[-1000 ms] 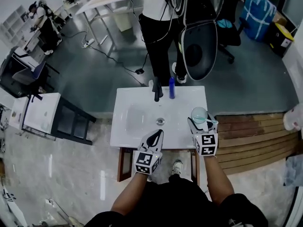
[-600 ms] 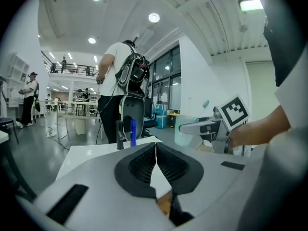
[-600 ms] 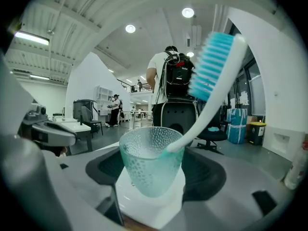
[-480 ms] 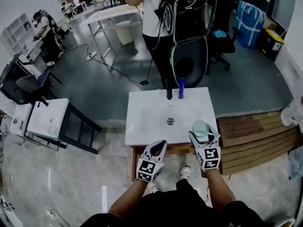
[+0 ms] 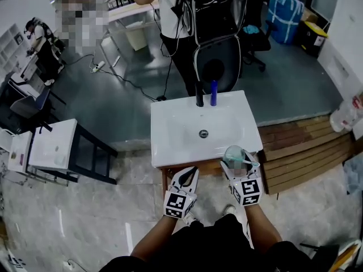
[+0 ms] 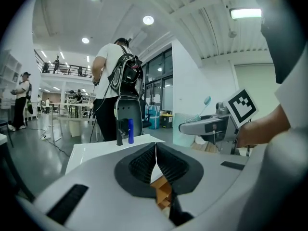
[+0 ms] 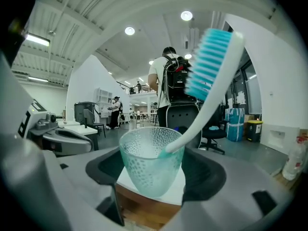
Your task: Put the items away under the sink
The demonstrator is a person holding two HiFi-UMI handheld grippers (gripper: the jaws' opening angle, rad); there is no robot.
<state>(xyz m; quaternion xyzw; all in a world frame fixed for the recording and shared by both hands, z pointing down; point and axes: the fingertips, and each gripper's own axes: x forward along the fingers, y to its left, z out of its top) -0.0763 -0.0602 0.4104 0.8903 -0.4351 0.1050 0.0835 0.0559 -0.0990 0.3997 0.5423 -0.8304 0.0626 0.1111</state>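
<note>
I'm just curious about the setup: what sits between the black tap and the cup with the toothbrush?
Only bare white sink with its drain hole, in the head view, lies between tap and cup; the blue bottle stands beside the tap.

pale green dotted cup (image 7: 150,165), teal-bristled white toothbrush (image 7: 211,85), white sink (image 5: 176,129).

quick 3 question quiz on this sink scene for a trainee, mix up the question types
1. True or false: the left gripper is shut with nothing in it.
2. What does the right gripper hold? A a sponge; B a cup with a toothbrush in it; C a soap bar.
3. Fill in: at the back of the sink, beside the black tap, stands a ____ bottle.

Key: 1 true; 2 B; 3 blue.
</note>
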